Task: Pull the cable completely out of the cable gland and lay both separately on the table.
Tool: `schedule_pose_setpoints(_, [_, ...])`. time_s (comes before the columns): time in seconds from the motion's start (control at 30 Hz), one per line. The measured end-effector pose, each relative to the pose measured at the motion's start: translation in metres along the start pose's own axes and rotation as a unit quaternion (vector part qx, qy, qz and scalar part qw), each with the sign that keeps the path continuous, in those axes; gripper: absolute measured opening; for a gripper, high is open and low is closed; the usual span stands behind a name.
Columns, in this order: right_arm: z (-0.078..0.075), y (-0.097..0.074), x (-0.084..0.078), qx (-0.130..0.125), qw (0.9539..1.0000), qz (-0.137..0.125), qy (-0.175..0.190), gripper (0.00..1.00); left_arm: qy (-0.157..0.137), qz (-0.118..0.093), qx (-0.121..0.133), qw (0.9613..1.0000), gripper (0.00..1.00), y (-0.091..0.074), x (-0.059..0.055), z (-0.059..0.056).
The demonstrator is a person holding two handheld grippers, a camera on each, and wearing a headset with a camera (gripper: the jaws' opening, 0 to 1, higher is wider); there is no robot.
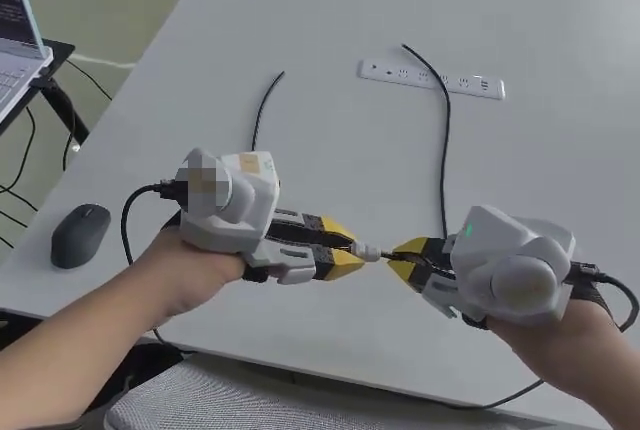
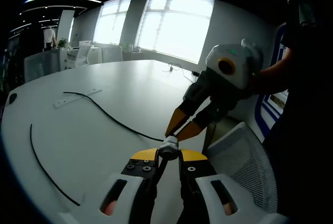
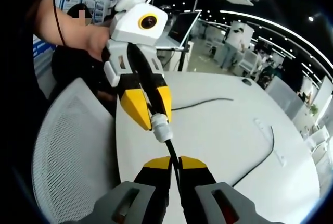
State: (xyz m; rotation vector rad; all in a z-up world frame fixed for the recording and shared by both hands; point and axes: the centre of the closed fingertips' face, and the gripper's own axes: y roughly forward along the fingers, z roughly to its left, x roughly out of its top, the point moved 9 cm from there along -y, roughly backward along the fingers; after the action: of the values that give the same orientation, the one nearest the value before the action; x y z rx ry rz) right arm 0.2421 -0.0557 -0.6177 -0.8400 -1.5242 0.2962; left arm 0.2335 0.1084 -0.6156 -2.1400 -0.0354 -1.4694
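Your left gripper [image 1: 352, 249] is clamped shut on the gland [image 1: 369, 251]. Your right gripper [image 1: 397, 250], just beside it, pinches the cable [image 1: 445, 150] above the table [image 1: 330, 140].

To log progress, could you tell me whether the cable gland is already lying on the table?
No, the cable gland is held in the left tongs, off the table.

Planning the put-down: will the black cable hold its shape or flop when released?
Likely floppy: the cable lies in loose curves across the table. Probably light, being thin, so it should drag behind the right gripper rather than hold straight.
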Motion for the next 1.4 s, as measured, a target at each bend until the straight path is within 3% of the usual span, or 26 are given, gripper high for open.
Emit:
schedule_pose_setpoints(0.3, [-0.002, 0.001, -0.004, -0.002, 0.9995, -0.014, 0.028, 0.0, -0.007, -0.003, 0.003, 1.0, 0.15, 0.002, 0.0, 0.0])
schedule_pose_setpoints(0.4, [-0.005, 0.0, -0.009, -0.012, 0.9997, 0.0, 0.019, 0.0, -0.013, -0.003, 0.005, 0.9999, 0.15, 0.0, -0.001, 0.003])
schedule_pose_setpoints(0.63, [-0.015, -0.005, -0.024, -0.031, 0.9981, 0.006, 0.054, 0.0, -0.026, -0.011, 0.001, 0.9996, 0.15, -0.004, -0.002, 0.002])
schedule_pose_setpoints(0.83, [-0.02, -0.004, -0.042, -0.048, 0.9911, 0.006, 0.124, 0.0, -0.02, -0.011, -0.002, 0.9997, 0.15, -0.003, 0.0, -0.001])
schedule_pose_setpoints(1.23, [-0.016, 0.005, -0.066, -0.073, 0.9678, 0.021, 0.24, 0.01, -0.014, -0.006, 0.0, 0.9999, 0.15, -0.002, -0.003, -0.007])
schedule_pose_setpoints(1.4, [-0.009, 0.007, -0.065, -0.078, 0.9704, 0.034, 0.226, 0.01, -0.011, 0.0, 0.004, 0.9999, 0.15, -0.002, -0.004, -0.008])
